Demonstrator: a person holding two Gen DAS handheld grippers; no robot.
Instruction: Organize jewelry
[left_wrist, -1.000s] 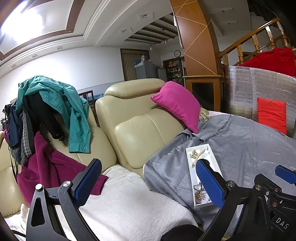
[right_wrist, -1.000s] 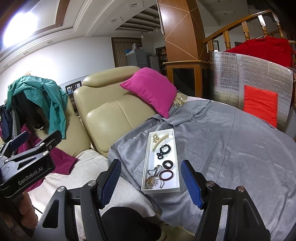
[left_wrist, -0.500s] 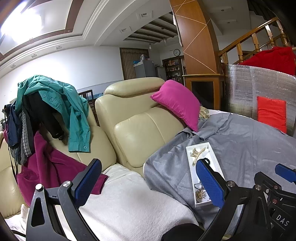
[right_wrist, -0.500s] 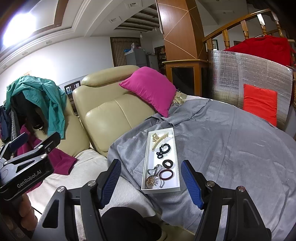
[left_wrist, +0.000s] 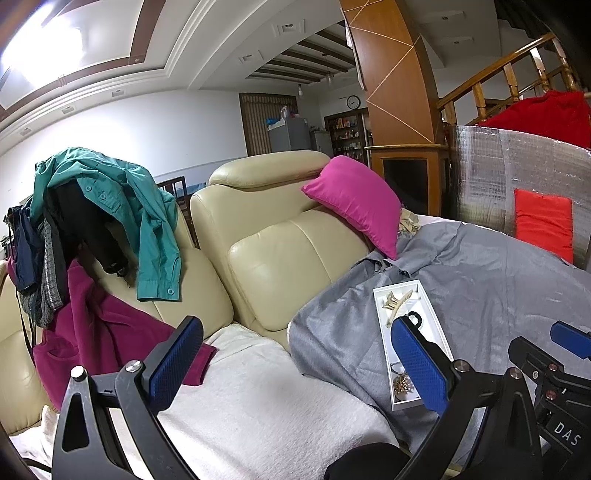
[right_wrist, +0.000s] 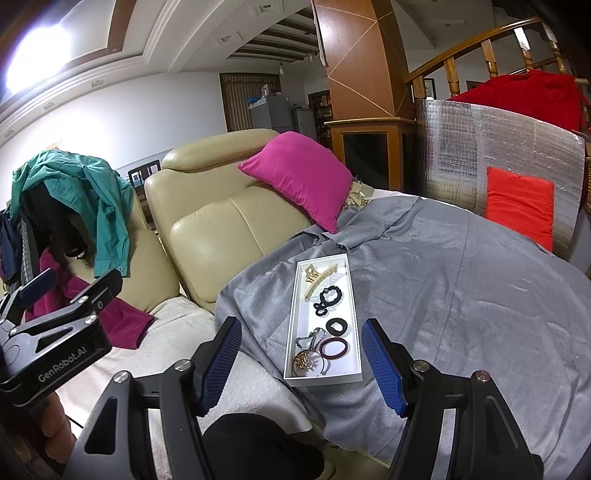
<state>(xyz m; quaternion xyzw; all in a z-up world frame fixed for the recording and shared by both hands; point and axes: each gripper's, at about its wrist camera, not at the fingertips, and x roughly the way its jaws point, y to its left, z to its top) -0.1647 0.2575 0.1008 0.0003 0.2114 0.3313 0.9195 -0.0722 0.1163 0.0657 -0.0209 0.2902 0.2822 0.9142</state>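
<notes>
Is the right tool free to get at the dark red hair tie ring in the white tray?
Probably yes: the right tool is open and empty, the dark red hair tie ring lies uncovered in the white tray, nothing between.

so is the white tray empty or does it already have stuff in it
Not empty. The white tray on the grey cloth holds a cream claw clip, black scrunchie, small black ring, maroon band and gold piece.
</notes>
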